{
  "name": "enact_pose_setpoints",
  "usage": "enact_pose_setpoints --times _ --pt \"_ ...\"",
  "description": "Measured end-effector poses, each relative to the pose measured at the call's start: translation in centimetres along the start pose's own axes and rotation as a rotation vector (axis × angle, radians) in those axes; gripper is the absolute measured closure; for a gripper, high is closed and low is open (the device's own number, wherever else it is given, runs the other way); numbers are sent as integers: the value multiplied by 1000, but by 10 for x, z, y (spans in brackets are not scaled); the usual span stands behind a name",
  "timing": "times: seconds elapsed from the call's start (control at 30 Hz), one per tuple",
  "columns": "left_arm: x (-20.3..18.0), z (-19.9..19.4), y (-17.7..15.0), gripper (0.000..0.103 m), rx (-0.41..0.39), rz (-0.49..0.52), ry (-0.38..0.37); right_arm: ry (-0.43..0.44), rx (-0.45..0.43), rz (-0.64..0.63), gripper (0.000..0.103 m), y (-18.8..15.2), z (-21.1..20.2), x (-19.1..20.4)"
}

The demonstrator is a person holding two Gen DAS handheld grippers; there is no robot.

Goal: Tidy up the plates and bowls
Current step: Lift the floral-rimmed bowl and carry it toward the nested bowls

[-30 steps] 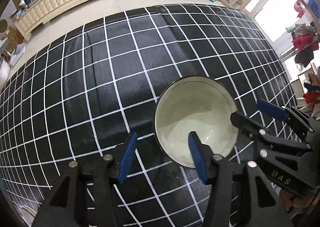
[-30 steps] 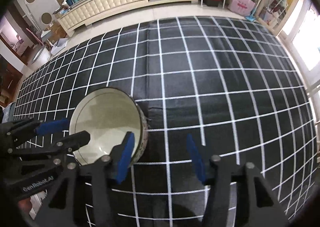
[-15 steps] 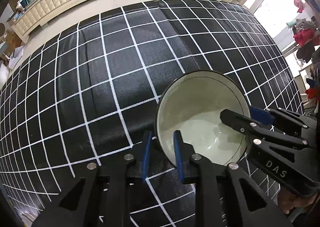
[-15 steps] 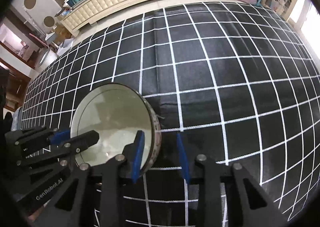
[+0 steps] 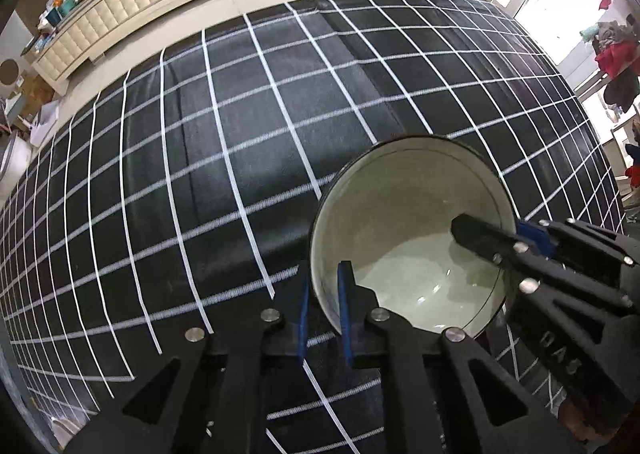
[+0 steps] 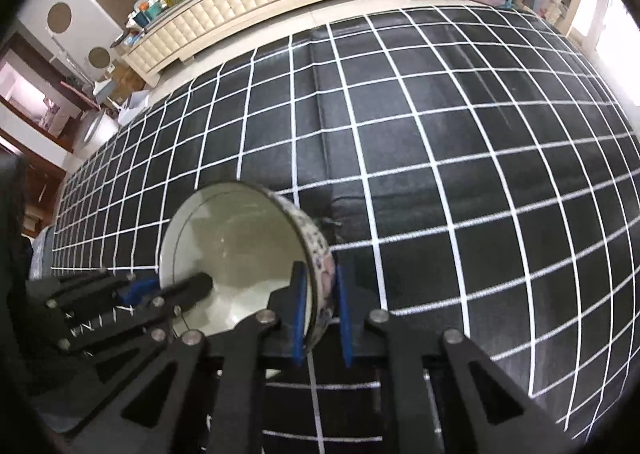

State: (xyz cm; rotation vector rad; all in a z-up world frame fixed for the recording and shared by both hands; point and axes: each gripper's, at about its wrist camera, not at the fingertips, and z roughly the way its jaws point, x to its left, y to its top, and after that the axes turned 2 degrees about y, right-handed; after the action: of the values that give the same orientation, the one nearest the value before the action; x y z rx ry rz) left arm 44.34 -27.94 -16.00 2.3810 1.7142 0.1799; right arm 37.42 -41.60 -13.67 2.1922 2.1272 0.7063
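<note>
Both hand-held grippers are now clenched on one bowl [image 5: 412,254], at opposite sides of its rim. Left hand-held gripper [image 5: 323,310]: one blue pad inside the wall, one outside, rim pinched between. Right hand-held gripper [image 6: 320,314]: same pinch on the patterned wall of the bowl [image 6: 240,254]. A second ago both pairs of fingers stood wide apart, only straddling the rim; half a second ago they were narrowing; now they are shut on it. Grasp looks complete, so the lift or carry can follow, by my reading.

Bowl sits on the counter [image 5: 240,134], covered in a black cloth with white grid, near the front edge. Whether its base touches the cloth or is just off it, cannot tell. No plates or other bowls in view.

Beyond: pale floor, a long cream cabinet [image 6: 224,10] with clutter on top.
</note>
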Motion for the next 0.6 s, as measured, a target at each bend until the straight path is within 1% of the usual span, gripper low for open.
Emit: enact_pose_setpoints --times 0.07,0.17,0.33,0.53,0.6 --pt "-2 -2 -9 92 9 5 -5 10 3 14 85 -8 -5 -2" --pt "-6 -11 -19 92 0 15 11 11 8 20 86 -18 -12 1" --pt "-6 -40 -35 93 -40 25 22 43 12 39 87 -28 -31 7" --pt "1 -75 -59 94 -69 15 19 45 -19 19 87 -45 -59 34" --pt "9 -86 -70 94 -76 9 23 49 -23 8 87 -50 -66 47"
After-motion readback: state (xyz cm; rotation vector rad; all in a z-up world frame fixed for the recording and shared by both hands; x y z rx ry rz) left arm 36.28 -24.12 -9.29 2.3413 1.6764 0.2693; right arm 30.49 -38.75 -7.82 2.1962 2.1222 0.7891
